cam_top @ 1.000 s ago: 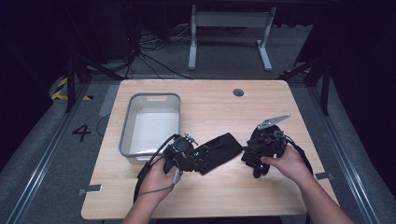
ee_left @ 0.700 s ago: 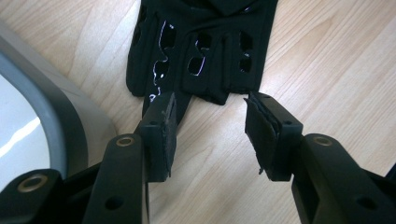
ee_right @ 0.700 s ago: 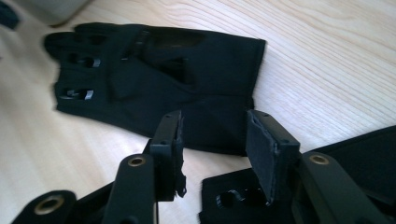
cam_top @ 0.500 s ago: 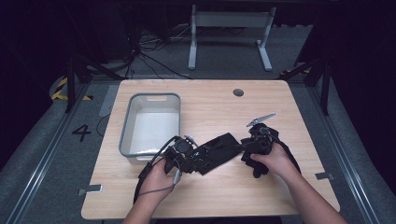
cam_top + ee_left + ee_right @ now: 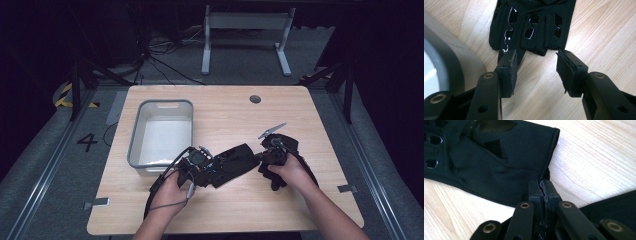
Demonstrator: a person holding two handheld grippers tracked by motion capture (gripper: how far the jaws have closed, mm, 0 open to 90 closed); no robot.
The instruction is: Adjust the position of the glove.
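In the high view, a white digit "4" [image 5: 87, 142] is painted on the grey floor to the left of the wooden table [image 5: 300, 120]. A grey bin [image 5: 161, 134] stands on the left half of the table, and nothing can be made out inside it. A black glove [image 5: 234, 162] lies flat near the front middle of the tabletop, just to the right of the bin's near corner. The left gripper [image 5: 200, 167] is held at the glove's left end and the right gripper [image 5: 262, 156] at its right end. A second dark piece [image 5: 274, 179] is seen under the right hand, but what it is cannot be told.

In the left gripper view, the finger end of the glove [image 5: 534, 25] is shown, with cut-out holes in the fabric through which light wood is seen. The jaws are spread wide and nothing is held; the fingertip ends of the glove reach just between their tips. The rounded grey corner of the bin [image 5: 446, 65] is seen at the left.

In the right gripper view, the cuff end of the glove [image 5: 499, 165] is shown, with its stitched hem. The jaws are pressed together on the hem edge. No legible brand or label is found on the glove.
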